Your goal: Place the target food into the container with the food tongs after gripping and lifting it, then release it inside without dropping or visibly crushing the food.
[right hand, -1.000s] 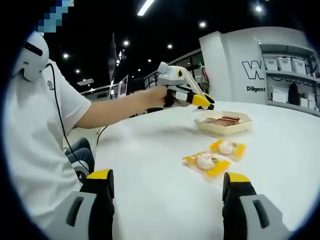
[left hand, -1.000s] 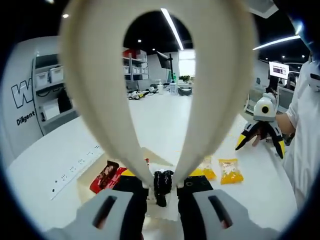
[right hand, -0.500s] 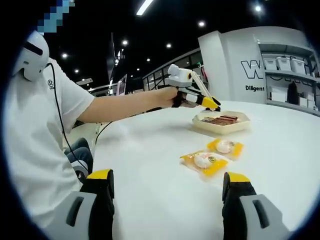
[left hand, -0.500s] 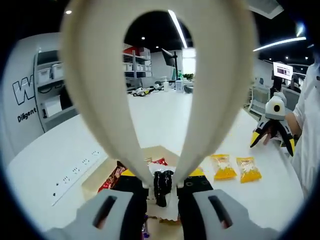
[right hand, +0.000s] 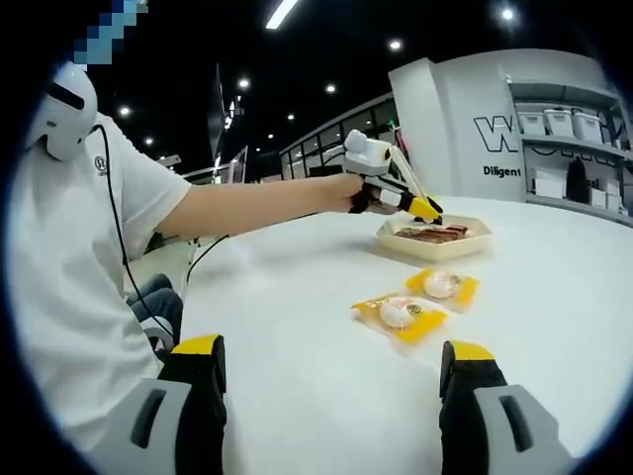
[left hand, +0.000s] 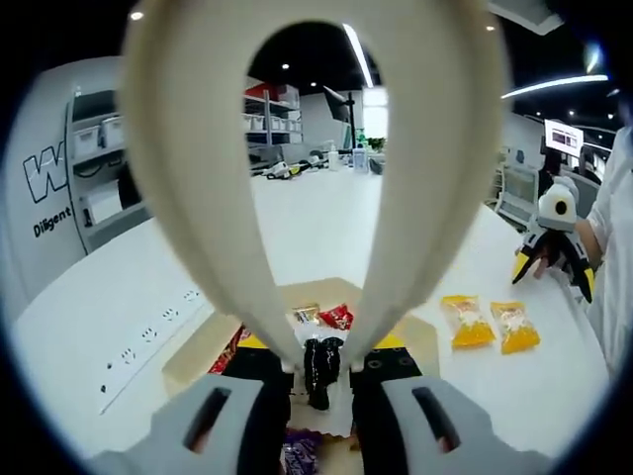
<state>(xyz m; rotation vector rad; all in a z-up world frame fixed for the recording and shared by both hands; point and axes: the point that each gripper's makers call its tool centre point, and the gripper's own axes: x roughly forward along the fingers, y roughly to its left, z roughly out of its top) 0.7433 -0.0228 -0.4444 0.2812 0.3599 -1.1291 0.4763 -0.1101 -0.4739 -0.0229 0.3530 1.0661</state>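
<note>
My left gripper (left hand: 318,371) is shut on cream food tongs (left hand: 198,198), whose two arms narrow toward its jaws. A dark piece sits between the tong tips; I cannot tell what it is. Below them lies a beige tray (left hand: 188,351) with red snack packets (left hand: 336,317). Two yellow packets (left hand: 465,319) lie on the white table to its right. In the right gripper view my right gripper (right hand: 331,351) stands open just above the table, near the same yellow packets (right hand: 401,315). Farther off, the left gripper (right hand: 423,208) hangs over the tray (right hand: 433,237).
A power strip (left hand: 148,341) lies on the table left of the tray. The right gripper (left hand: 559,233) shows at the far right, in a hand. A person in a white shirt (right hand: 69,297) sits at the table's edge. Shelves (left hand: 99,178) stand behind.
The left gripper with the tongs has moved forward and now hangs over the tray. The right gripper has stayed where it was, open.
</note>
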